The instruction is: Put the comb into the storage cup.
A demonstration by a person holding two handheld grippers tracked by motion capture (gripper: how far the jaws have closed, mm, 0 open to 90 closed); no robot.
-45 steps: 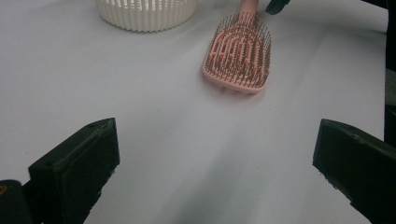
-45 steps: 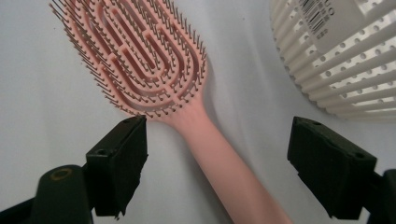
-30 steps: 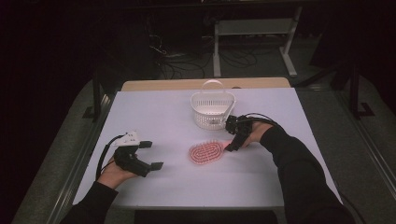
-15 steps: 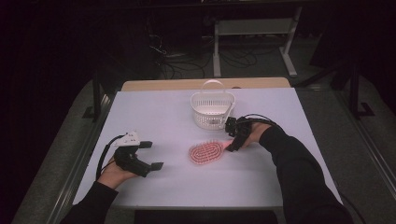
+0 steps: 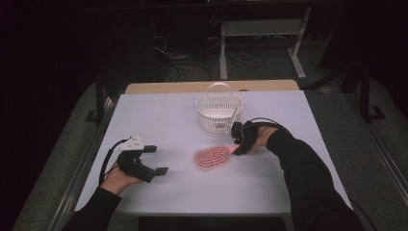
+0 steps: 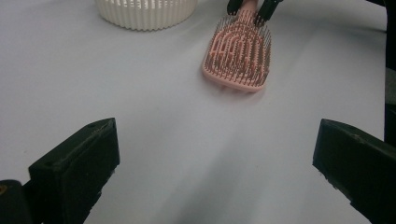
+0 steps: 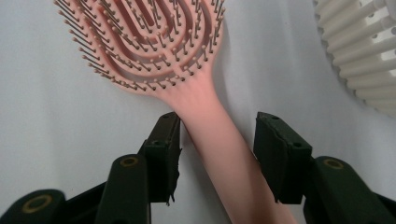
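Pink hairbrush (image 7: 154, 42) handle is running straight between the right gripper (image 7: 217, 154), whose jaws have been closing, not yet pinching.

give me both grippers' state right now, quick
left gripper: open, nothing between its jaws.
right gripper: jaws have just been closing around the brush handle, a gap still shows on each side, so not gripping yet.

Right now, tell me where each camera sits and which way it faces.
High view: above the table's near side, looking forward and down; both forearms enter.
Left gripper view: rides the left gripper, fingers wide apart, facing the hairbrush.
Right gripper view: rides the right gripper, fingers flanking the brush handle.
All share brush and basket.
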